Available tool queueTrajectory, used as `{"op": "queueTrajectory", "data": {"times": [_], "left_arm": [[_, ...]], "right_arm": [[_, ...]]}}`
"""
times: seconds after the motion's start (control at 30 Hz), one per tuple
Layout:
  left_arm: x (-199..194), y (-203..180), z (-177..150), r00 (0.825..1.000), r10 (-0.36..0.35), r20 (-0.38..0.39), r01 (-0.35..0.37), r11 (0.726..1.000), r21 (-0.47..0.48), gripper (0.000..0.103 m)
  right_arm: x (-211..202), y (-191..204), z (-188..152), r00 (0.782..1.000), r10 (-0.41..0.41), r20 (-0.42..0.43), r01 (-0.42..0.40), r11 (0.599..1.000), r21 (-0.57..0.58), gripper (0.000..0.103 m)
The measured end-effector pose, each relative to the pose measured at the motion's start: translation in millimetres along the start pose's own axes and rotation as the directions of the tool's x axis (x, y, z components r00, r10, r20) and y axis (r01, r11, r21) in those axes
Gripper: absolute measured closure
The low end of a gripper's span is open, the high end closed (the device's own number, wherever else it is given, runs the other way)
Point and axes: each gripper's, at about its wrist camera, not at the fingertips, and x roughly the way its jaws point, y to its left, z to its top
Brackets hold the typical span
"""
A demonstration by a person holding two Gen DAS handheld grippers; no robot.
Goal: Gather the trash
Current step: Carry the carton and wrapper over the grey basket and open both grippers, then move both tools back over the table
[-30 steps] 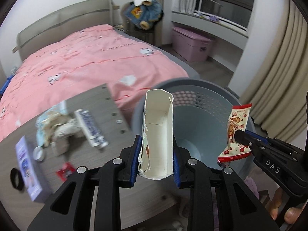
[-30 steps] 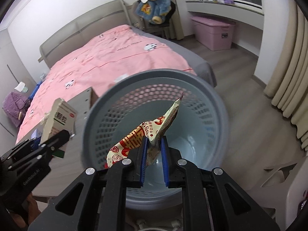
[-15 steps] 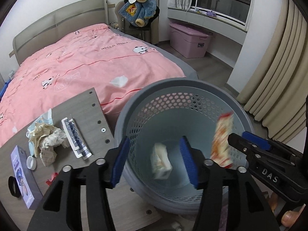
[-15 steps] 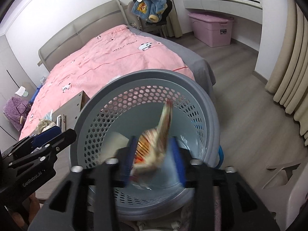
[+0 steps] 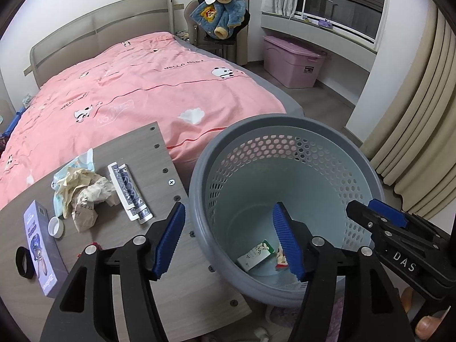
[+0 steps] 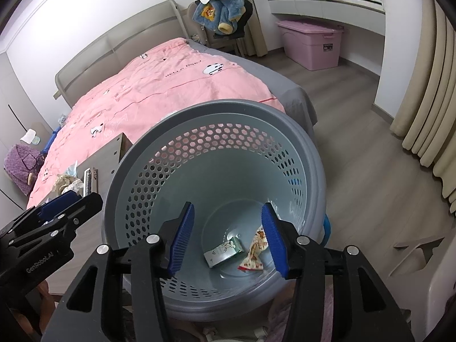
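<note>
basket (image 6: 307,154): carton (image 6: 223,252), wrapper (image 6: 253,252) | jaws apart, seemingly empty

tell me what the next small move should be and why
Probably swing the left gripper over to the crumpled paper on the wooden board and close on it. Both grippers have just been opening and hold nothing; the small box and snack wrapper already lie at the bottom of the grey basket, while that paper sits nearest the left side.
</note>
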Motion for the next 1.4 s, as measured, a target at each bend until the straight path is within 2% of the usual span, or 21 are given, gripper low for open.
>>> {"op": "queueTrajectory", "data": {"times": [0.13,0.2,0.33,0.5,0.63,0.7,1.0,1.4], "left_arm": [[-4.3,2.8,-2.0,1.000,-0.001,0.006,0.001,1.000,-0.007,0.038],[-5.4,3.6,-2.8,1.000,0.001,0.007,-0.001,1.000,-0.009,0.037],[-7.9,4.7,-3.8,1.000,0.010,0.005,-0.010,1.000,-0.013,0.036],[-16.2,8.0,-5.4,0.999,0.021,0.023,-0.021,1.000,-0.021,0.031],[-24.2,12.6,-7.5,0.999,0.034,0.037,-0.033,0.999,-0.025,0.029],[-28.7,15.8,-8.8,0.998,0.040,0.043,-0.039,0.999,-0.031,0.029],[-48.0,39.8,-21.9,0.994,0.081,0.068,-0.077,0.995,-0.065,0.028],[-65.5,84.3,-46.4,0.986,0.150,0.074,-0.139,0.981,-0.135,0.028]], "right_arm": [[-1.5,2.0,-1.8,1.000,-0.002,0.002,0.002,1.000,0.001,0.053],[-2.8,2.4,-2.7,1.000,-0.005,0.007,0.005,1.000,0.002,0.048],[-5.9,1.8,-5.4,1.000,-0.006,0.017,0.006,1.000,0.004,0.043],[-11.0,6.2,-6.5,0.999,-0.007,0.034,0.007,1.000,-0.005,0.027],[-15.2,12.2,-7.7,0.999,-0.003,0.045,0.004,1.000,-0.016,0.022],[-18.5,15.9,-9.6,0.998,0.000,0.056,0.002,1.000,-0.022,0.016],[-28.1,34.5,-19.4,0.997,0.027,0.075,-0.023,0.999,-0.049,0.011],[-29.1,79.4,-28.5,0.993,0.081,0.087,-0.070,0.991,-0.114,0.007]]}}
